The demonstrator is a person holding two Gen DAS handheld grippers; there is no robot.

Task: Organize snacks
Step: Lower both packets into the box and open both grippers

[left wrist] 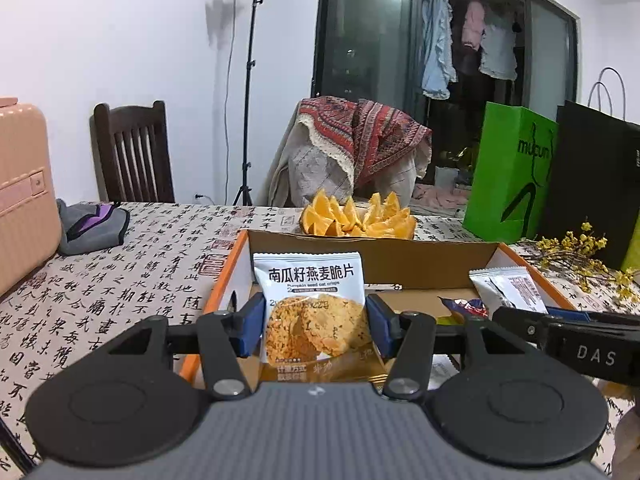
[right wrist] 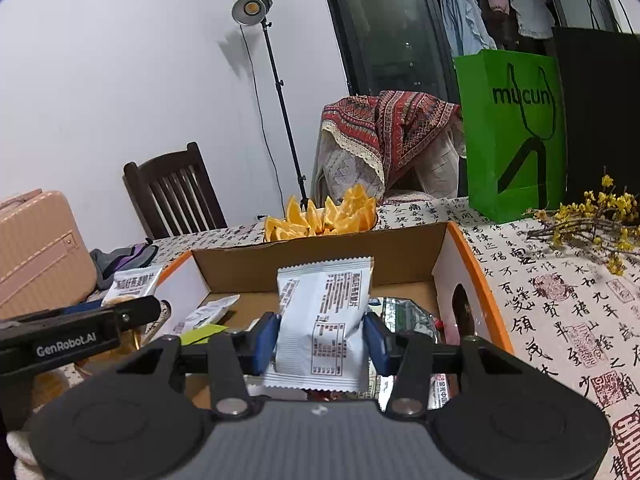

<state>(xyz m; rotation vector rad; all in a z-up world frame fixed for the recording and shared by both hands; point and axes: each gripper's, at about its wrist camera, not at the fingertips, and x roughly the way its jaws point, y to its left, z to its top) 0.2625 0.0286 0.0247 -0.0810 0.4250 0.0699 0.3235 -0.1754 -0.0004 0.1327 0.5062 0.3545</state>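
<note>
My left gripper is shut on a white oat-crisp packet. The packet stands upright between the blue pads, its cookie picture facing the camera. It hangs over the left part of an open cardboard box with an orange rim. My right gripper is shut on a second white packet, printed back side showing, over the middle of the same box. Each gripper appears side-on at the edge of the other's view. Several more snack wrappers lie on the box floor.
A plate of orange wedges sits just behind the box. A green paper bag, a black bag and yellow flower twigs stand at the right. At the left are a pink suitcase and a grey pouch.
</note>
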